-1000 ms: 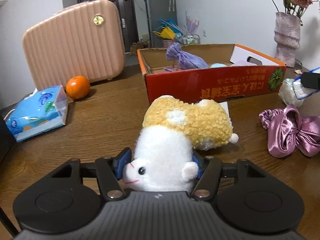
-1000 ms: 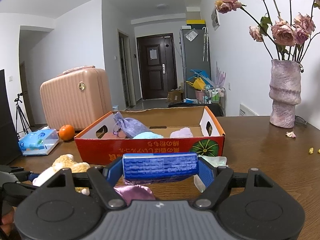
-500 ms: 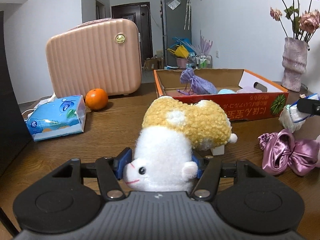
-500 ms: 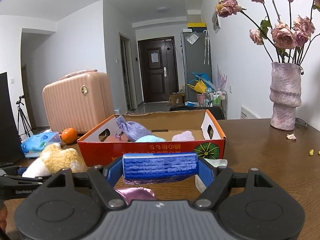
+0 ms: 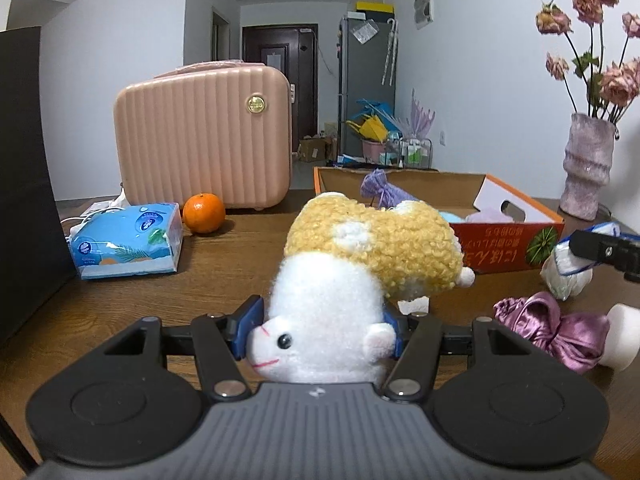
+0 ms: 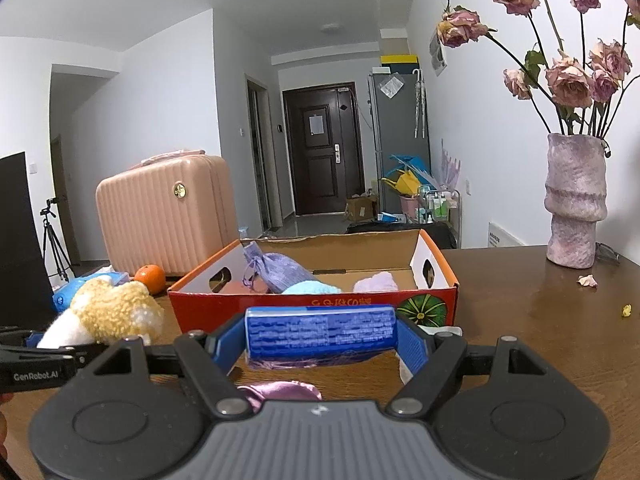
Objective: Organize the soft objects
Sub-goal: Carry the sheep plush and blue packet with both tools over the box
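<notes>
My left gripper (image 5: 320,328) is shut on a white and yellow plush toy (image 5: 360,256) and holds it above the table. The toy also shows at the left of the right wrist view (image 6: 108,312). My right gripper (image 6: 320,340) is shut on a blue tissue pack (image 6: 320,334), just in front of the orange cardboard box (image 6: 304,304). The box holds a purple pouch (image 6: 276,266), a light blue soft item (image 6: 310,289) and a lilac soft item (image 6: 376,282). A purple satin scrunchie (image 5: 556,326) lies on the table at the right.
A pink suitcase (image 5: 204,136), an orange (image 5: 204,213) and a blue tissue box (image 5: 128,240) stand at the left. A vase with dried roses (image 6: 576,200) stands at the back right. A dark panel (image 5: 24,184) borders the left. A white bundle (image 5: 566,270) lies near the box.
My left gripper has risen with the plush toy, and the table looks lower in its view. My right gripper has lifted slightly with the tissue pack.
</notes>
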`<state>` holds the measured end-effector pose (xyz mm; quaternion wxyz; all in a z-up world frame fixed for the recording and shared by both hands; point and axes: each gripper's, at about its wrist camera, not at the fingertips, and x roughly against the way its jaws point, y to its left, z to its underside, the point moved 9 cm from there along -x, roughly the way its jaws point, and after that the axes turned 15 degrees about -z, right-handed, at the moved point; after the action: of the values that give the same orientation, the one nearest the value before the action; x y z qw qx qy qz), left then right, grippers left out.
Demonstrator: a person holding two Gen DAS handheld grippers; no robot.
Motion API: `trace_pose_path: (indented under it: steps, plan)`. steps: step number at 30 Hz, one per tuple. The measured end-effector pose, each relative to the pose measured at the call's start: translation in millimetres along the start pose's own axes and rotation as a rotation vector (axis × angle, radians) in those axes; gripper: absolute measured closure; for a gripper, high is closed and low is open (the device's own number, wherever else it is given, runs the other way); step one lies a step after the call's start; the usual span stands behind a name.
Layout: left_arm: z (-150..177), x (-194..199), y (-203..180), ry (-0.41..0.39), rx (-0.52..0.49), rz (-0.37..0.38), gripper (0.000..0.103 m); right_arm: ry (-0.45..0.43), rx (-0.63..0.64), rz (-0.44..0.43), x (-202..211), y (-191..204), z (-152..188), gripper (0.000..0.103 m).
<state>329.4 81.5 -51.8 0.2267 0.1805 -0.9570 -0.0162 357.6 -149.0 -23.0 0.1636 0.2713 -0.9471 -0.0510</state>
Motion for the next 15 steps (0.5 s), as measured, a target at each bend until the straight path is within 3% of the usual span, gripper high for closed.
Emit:
trace_pose_path:
  steps: [15]
  plan:
    - [-9.4,9.3,-9.5,-0.017,0.043,-0.002,0.042,-0.053,0.018,-0.002,6.5,5.1,-9.2,0.026]
